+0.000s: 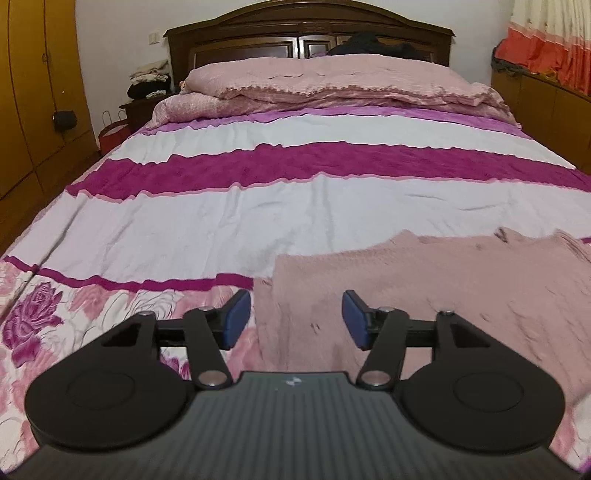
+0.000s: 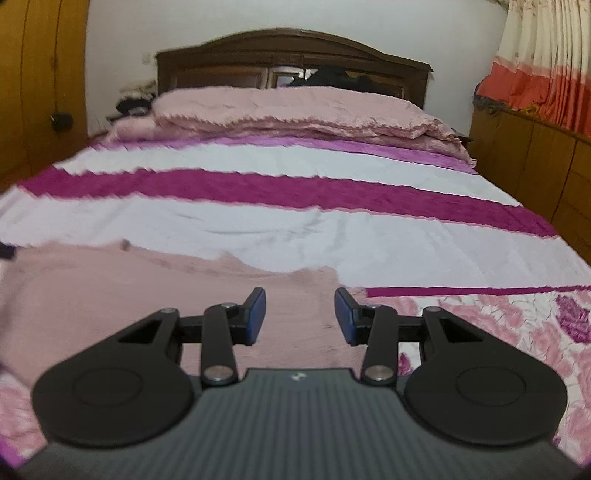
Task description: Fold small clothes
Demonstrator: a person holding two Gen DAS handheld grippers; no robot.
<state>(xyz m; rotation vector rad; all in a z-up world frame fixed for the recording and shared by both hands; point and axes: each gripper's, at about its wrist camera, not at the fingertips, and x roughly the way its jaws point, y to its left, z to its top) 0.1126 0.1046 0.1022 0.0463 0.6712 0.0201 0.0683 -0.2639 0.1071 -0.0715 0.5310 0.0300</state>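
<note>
Now both grippers, left (image 1: 296,319) and right (image 2: 300,316), gape over the pink garment (image 1: 424,280).

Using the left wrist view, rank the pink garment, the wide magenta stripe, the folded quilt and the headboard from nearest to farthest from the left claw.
1. Pink garment, under and right of the left claw.
2. Wide magenta stripe, mid-bed.
3. Folded quilt, at the bed's head.
4. Headboard, against the wall.

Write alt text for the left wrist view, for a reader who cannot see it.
The open left gripper hangs just above the left edge of a pink garment spread flat on a bed, with nothing between its blue pads. The bed has a pink, white and purple striped cover, and a folded pink quilt lies near the dark wooden headboard.
</note>
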